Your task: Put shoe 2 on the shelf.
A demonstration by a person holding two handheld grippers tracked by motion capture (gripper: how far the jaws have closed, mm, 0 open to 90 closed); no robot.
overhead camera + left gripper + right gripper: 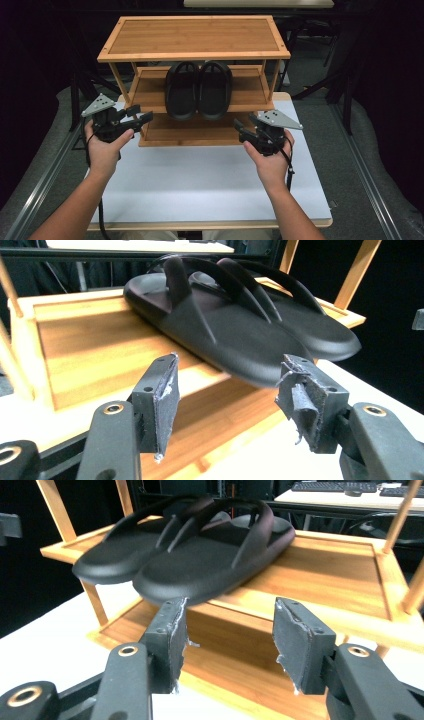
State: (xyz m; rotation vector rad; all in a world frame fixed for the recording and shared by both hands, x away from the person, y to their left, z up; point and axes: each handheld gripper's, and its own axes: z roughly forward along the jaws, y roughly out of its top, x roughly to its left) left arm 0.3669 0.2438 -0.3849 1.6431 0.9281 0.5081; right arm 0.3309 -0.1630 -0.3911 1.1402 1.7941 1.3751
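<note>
A three-tier bamboo shoe rack (195, 50) stands at the far side of the white table. Two black slippers (198, 90) lie side by side on its middle shelf, heels jutting over the front edge. My left gripper (137, 114) hovers open at the rack's front left corner, and in its own view the left gripper (227, 395) faces the nearest slipper heel (235, 340) with nothing between the jaws. My right gripper (240, 127) is open at the rack's front right. From its own camera the right gripper (227, 640) points at the slipper pair (200, 555), a little below the heels.
The bottom shelf (195, 131) of the rack is bare and sits low on the white tabletop (200, 185). Dark floor and metal rails surround the table. A desk with a keyboard (345, 487) stands far behind.
</note>
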